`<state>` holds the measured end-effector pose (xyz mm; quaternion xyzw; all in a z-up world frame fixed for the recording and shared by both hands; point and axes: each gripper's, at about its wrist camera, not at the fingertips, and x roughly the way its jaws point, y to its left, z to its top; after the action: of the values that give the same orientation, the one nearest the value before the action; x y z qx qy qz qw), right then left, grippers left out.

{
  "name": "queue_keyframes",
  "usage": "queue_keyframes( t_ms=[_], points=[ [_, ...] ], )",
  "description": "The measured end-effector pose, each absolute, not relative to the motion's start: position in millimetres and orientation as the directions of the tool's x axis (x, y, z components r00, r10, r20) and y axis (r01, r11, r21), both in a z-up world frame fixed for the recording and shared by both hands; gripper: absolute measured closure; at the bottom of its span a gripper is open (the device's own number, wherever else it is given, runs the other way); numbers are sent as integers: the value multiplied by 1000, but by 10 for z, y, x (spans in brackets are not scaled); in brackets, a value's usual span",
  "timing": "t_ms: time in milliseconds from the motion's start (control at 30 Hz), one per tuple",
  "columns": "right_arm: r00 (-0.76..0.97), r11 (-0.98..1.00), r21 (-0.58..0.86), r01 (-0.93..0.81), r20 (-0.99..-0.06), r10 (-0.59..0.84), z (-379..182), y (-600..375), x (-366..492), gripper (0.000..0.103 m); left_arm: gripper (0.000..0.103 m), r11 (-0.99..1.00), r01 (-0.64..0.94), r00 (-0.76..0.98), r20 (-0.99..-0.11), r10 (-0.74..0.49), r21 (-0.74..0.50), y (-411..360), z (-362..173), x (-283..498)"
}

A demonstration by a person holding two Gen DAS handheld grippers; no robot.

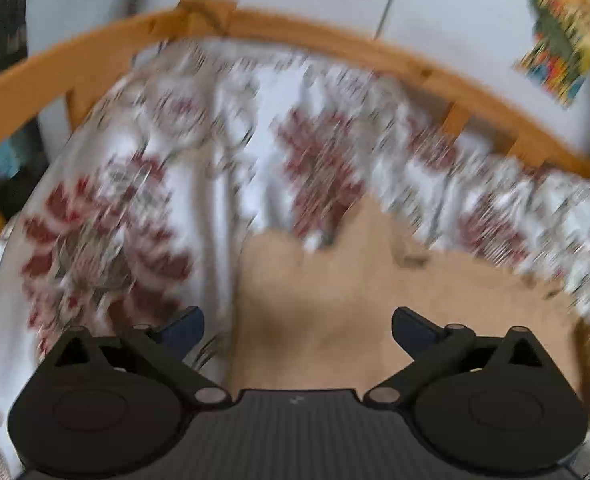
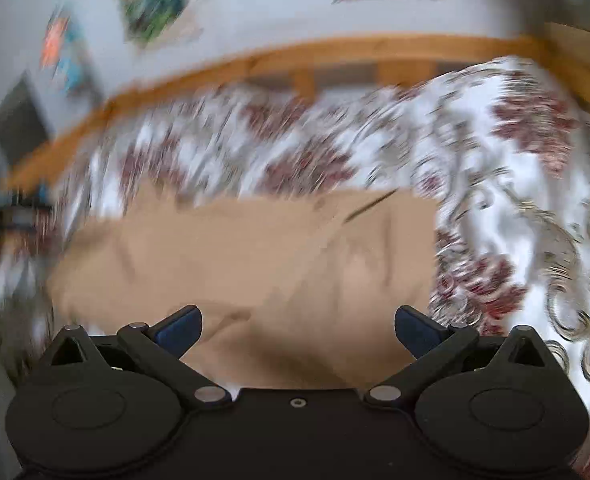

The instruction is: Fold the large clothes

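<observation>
Garment [image 2: 255,264]: tan, lying on the patterned bedspread [image 1: 199,184], spread across the middle of the bed; in the left wrist view it shows as the tan patch [image 1: 335,300] directly ahead of the fingers. Wooden bed rail [image 1: 295,28] runs behind, wall posters [image 2: 151,4] above that. Both views are heavily smeared, so I cannot locate hems, sleeves or the garment's outline with any confidence.

Left gripper [image 1: 298,330]: released, fingers wide apart, nothing between them, over the tan cloth near its left edge where it meets the bedspread.

Right gripper [image 2: 298,330]: also spread wide and empty, over the tan cloth, with a ridge of fabric just ahead of its left finger [image 2: 179,330].

Risks, as I judge them:
1. Pinching bedspread along with garment. On the left the boundary sits right beside the finger; a closure there could catch both layers and drag the cover.
2. Grabbing a single layer or a mid-panel wrinkle rather than an edge, which would give a skewed fold.
3. Uneven grasps between the two tongs, one on an edge and one inboard, would twist the cloth on lifting.
4. Blur makes any target pick unreliable; I would wait for a sharp view before closing.
</observation>
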<state>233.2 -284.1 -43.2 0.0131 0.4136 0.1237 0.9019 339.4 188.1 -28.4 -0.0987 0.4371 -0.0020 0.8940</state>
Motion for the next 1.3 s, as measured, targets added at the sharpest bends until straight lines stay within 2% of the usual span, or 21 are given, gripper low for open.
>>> queue_keyframes(
  t_ms=[67,133,167,200,233,267,300,367,433,533,633,667,700,733,767,800,967,1067,1133,1200,1300],
  points=[
    [567,975,26,-221,-810,151,-582,-2698,2395,1,12,981,-124,542,-838,-59,-149,1919,-418,3451],
    [541,976,-14,-219,-834,109,-699,-2650,2429,7,22,980,-141,486,-873,-52,-137,1934,-526,3496],
    [539,980,-15,-199,-837,97,-735,-2676,2421,19,26,983,-136,473,-880,-48,-126,1917,-556,3515],
    [552,987,-9,-162,-830,83,-737,-2734,2400,42,26,986,-126,469,-882,-42,-114,1894,-571,3527],
    [574,995,5,-104,-816,64,-711,-2828,2390,55,26,989,-114,468,-883,-35,-99,1864,-576,3525],
    [599,998,42,-52,-798,65,-681,-2920,2397,75,26,992,-99,470,-882,-24,-80,1832,-579,3527],
    [635,995,98,4,-769,73,-635,-3041,2415,83,27,994,-87,473,-881,-15,-63,1807,-585,3525],
    [695,981,163,107,-718,44,-572,-3259,2456,88,30,997,-67,482,-876,3,-33,1760,-597,3543],
    [714,969,117,216,-696,-75,-597,-3439,2538,93,34,999,-54,492,-870,32,6,1707,-634,3575],
    [667,939,130,319,-734,-125,-821,-3670,2663,91,37,997,-30,506,-859,81,76,1610,-686,3604],
    [605,921,92,379,-777,-172,-938,-3694,2671,82,35,994,-22,549,-830,99,104,1558,-611,3538],
    [610,922,72,380,-768,-192,-905,-3680,2639,74,30,995,-26,572,-814,97,100,1554,-551,3500],
    [629,924,60,378,-749,-208,-853,-3648,2597,57,23,995,-34,596,-797,95,93,1548,-482,3466],
    [659,927,63,371,-721,-215,-795,-3629,2546,49,20,996,-40,624,-777,89,82,1539,-406,3422],
    [683,928,71,365,-698,-215,-741,-3615,2501,35,16,997,-40,653,-753,76,66,1522,-323,3378],
    [705,931,89,355,-680,-204,-688,-3583,2436,30,14,998,-34,679,-732,58,47,1496,-248,3344],
    [778,966,152,209,-624,-70,-592,-3342,2424,27,1,997,63,707,-702,-83,-55,1112,-101,3360],
    [824,990,91,106,-565,-36,-602,-2954,2547,14,0,992,90,687,-715,-130,-94,750,-201,3428],
    [848,997,21,70,-527,-48,-680,-2634,2637,7,0,996,51,689,-720,-86,-71,546,-345,3463],
    [874,996,-87,17,-483,-57,-779,-2332,2721,7,1,999,34,711,-703,-32,-11,399,-495,3521],
    [929,976,-215,13,-359,-92,-873,-1994,2860,4,1,991,15,778,-624,72,133,255,-710,3569]
  ],
)
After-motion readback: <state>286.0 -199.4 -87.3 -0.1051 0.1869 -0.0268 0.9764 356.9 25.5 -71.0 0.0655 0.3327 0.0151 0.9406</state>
